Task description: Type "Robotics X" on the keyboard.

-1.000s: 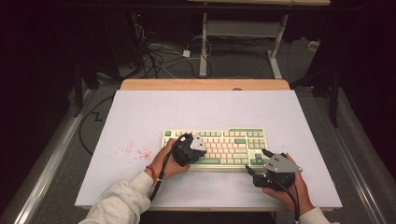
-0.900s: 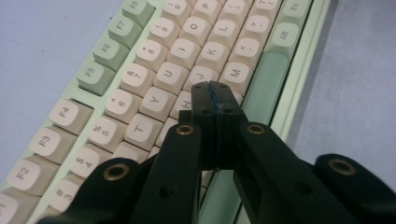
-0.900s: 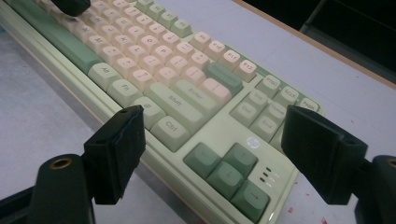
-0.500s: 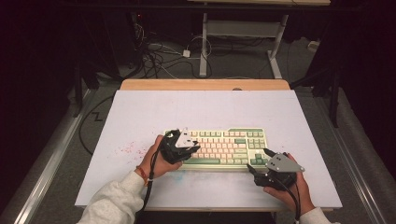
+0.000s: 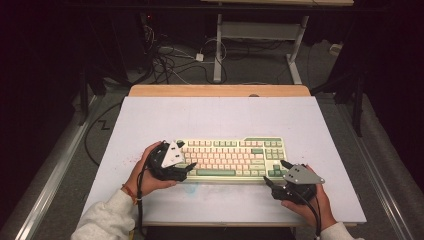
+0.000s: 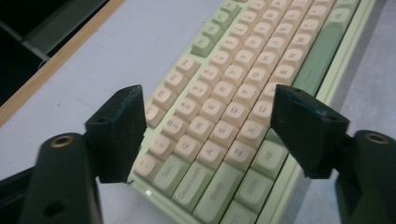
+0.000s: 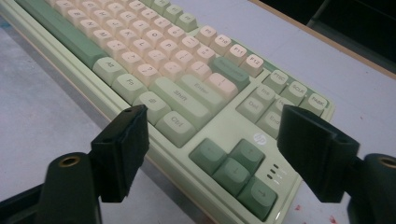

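Both claws stood wide at the keyboard's ends.
Left claw (image 5: pixel 189 169) had just been opening, nothing gripped; right claw (image 5: pixel 276 173) held nothing. Keyboard (image 5: pixel 232 157) lay on the counter (image 5: pixel 220 117), its left end partly hidden; jaw contact seemed absent, though unclear.

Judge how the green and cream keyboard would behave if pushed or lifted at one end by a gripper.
The keyboard looks like a rigid one-piece case, so it should stay stiff rather than sag. Lying flat and low on the white table top, it would probably slide or pivot, not tip. Its smooth sloped keycaps may give the jaws poor purchase.
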### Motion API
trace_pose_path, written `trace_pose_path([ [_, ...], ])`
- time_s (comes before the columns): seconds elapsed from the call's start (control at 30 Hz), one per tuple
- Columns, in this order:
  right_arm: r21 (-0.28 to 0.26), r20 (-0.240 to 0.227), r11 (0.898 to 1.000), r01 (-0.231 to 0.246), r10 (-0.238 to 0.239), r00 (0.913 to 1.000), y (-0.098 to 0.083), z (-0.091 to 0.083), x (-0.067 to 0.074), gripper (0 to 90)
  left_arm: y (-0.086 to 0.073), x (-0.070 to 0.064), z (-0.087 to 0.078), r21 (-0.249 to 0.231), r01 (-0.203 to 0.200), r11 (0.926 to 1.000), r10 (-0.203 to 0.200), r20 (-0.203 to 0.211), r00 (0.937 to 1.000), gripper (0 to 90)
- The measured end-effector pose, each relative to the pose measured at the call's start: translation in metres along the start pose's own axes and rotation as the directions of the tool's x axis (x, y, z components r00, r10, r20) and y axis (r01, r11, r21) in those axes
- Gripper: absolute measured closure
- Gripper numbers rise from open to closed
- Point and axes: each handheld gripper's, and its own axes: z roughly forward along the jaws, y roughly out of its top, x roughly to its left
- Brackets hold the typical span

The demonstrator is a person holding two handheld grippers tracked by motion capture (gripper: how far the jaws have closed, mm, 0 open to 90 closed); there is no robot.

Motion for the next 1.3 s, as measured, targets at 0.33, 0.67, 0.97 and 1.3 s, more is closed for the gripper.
trace_pose_path([
  [0.33, 0.02, -0.098, 1.0, 0.005, -0.003, 0.9952, 0.013, 0.0, -0.001, 77.4, -0.042, 0.002, -0.023, 0.027, 0.07, 0.9972, -0.068, -0.056, 0.9961, 22.4],
  [0.67, 0.039, -0.169, 0.998, 0.04, -0.032, 0.9852, 0.037, 0.017, 0.006, 90.0, -0.064, -0.003, -0.032, 0.058, 0.124, 0.9906, -0.121, -0.059, 0.9909, 20.9],
  [0.97, 0.054, -0.2, 0.994, 0.09, -0.078, 0.9767, 0.064, 0.054, 0.013, 90.0, -0.07, -0.006, -0.032, 0.089, 0.125, 0.9881, -0.12, -0.063, 0.9908, 20.7],
  [1.3, 0.097, -0.221, 0.99, 0.106, -0.082, 0.9718, 0.08, 0.094, 0.018, 89.9, -0.071, -0.007, -0.029, 0.107, 0.111, 0.9881, -0.105, -0.06, 0.9927, 20.8],
])
